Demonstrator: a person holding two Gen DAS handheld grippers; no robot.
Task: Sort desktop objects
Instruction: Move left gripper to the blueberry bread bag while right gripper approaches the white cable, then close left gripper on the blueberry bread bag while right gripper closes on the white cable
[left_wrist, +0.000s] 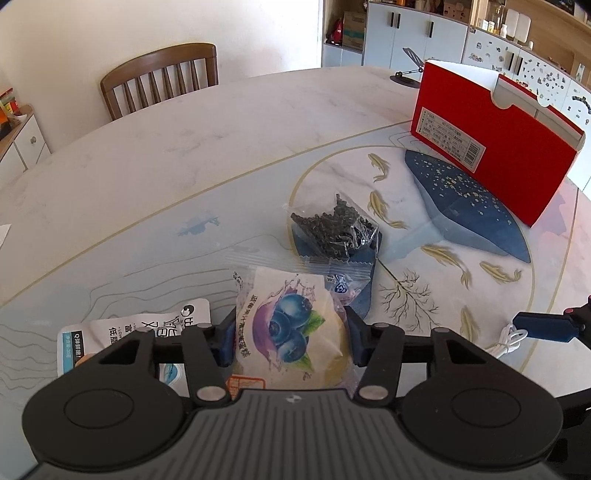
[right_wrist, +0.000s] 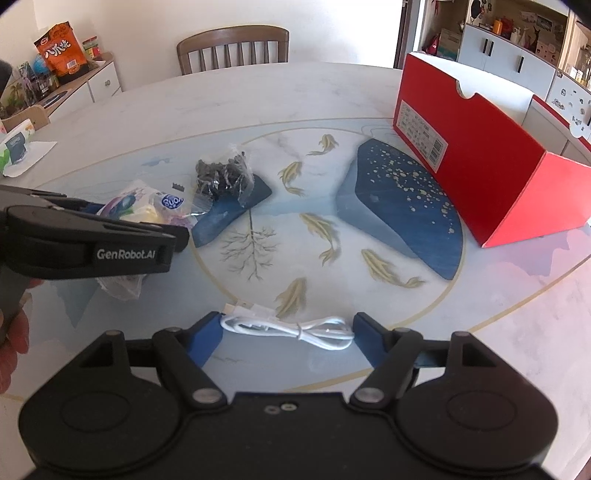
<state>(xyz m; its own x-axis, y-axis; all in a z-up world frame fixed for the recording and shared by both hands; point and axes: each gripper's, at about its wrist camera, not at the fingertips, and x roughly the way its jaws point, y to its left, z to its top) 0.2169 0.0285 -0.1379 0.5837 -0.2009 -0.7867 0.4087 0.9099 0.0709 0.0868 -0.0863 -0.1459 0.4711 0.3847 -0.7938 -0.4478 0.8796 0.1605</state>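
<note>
Bright daylight; soft glare on the table; sharp centre; edges bent by fisheye.

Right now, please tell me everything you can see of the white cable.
The white cable is a thin, glossy cord, loosely coiled and pinched at the middle into a flat bundle, with a plug at its left end. It lies flat on the table, between the blue fingers of the open right gripper. The fingers do not press it.

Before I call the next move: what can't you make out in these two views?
- Red box inside: both views, hidden by its near wall.
- White snack packet: left wrist view, mostly behind the left gripper.
- Box label text: too small.
- White cable ends: right wrist view, plugs blurred.
</note>
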